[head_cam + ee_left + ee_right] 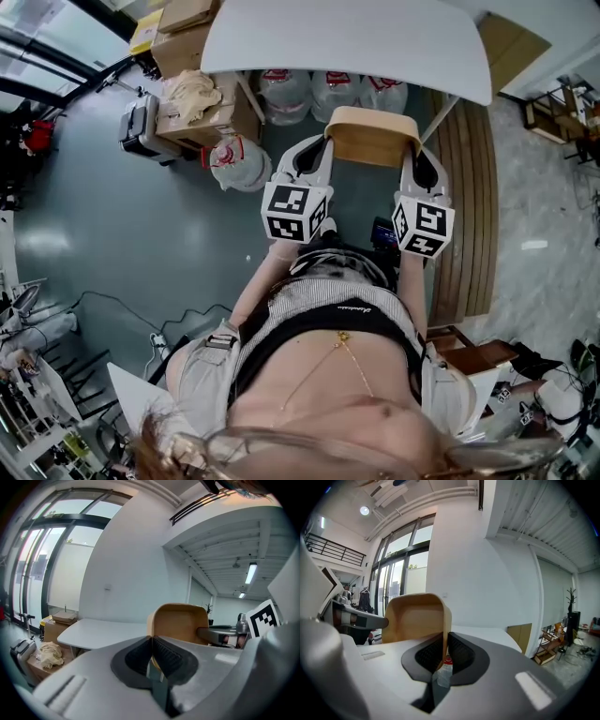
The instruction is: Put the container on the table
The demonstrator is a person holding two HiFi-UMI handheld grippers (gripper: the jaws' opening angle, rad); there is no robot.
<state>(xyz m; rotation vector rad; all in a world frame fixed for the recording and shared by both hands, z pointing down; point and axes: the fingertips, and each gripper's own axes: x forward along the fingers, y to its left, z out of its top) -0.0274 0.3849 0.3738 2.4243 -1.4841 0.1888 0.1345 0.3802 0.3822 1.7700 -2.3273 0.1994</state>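
A tan, open-topped container hangs in the air between my two grippers, just short of the white table. My left gripper is shut on the container's left wall, my right gripper on its right wall. In the left gripper view the dark pads of the left gripper pinch the thin edge of the container, and the table lies ahead to the left. In the right gripper view the right gripper clamps the container's wall, with the table behind it.
Large water jugs stand under the table and one more jug sits on the floor at its left. Cardboard boxes and a grey case are stacked further left. A wooden slatted panel runs along the right.
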